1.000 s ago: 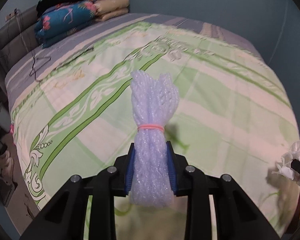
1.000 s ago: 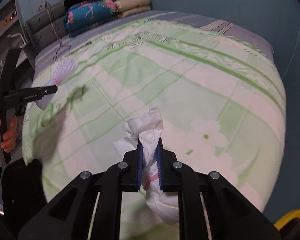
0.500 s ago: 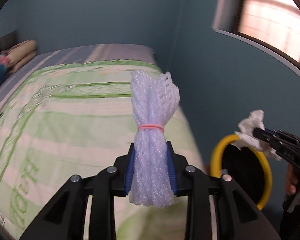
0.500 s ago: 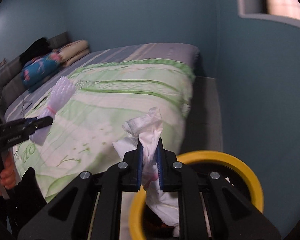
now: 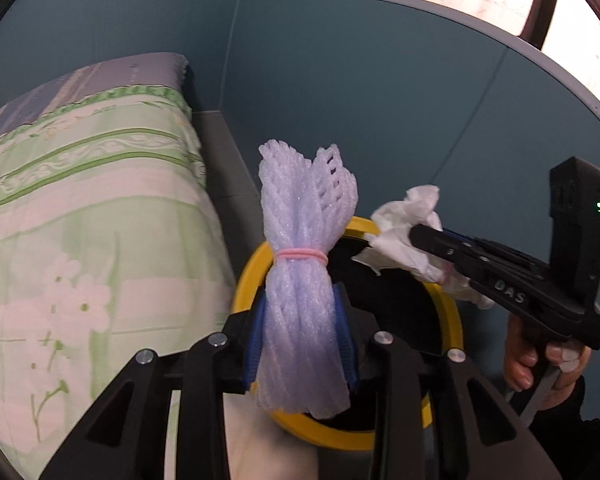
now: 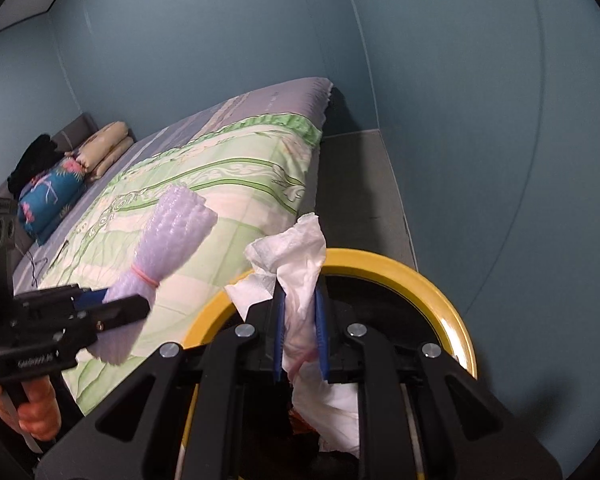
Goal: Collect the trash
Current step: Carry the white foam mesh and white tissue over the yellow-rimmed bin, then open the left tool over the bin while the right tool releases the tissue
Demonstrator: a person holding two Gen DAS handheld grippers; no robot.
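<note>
My left gripper [image 5: 302, 320] has a pale lilac foam net bundle [image 5: 304, 280], tied with a pink rubber band, between its blue pads; the jaws are opening, and the pads still touch the net. It hangs over a bin with a yellow rim [image 5: 252, 276] and a black inside. My right gripper [image 6: 300, 320] pinches a crumpled white tissue [image 6: 296, 256] and its jaws are just starting to open. It is over the yellow rim [image 6: 400, 266] too. The right wrist view also has the foam net [image 6: 172, 232] and left gripper [image 6: 112, 304]; the left wrist view has the tissue [image 5: 404, 236].
A bed with a green flowered cover [image 5: 80, 200] runs along the left of the bin, its corner close to the rim. Blue walls close in behind and to the right. Pillows and folded bedding [image 6: 56, 196] lie at the bed's far end.
Both grippers have swung from above the bed to over the yellow-rimmed bin, carrying the foam net and the tissue. The left jaws look slightly wider apart.
</note>
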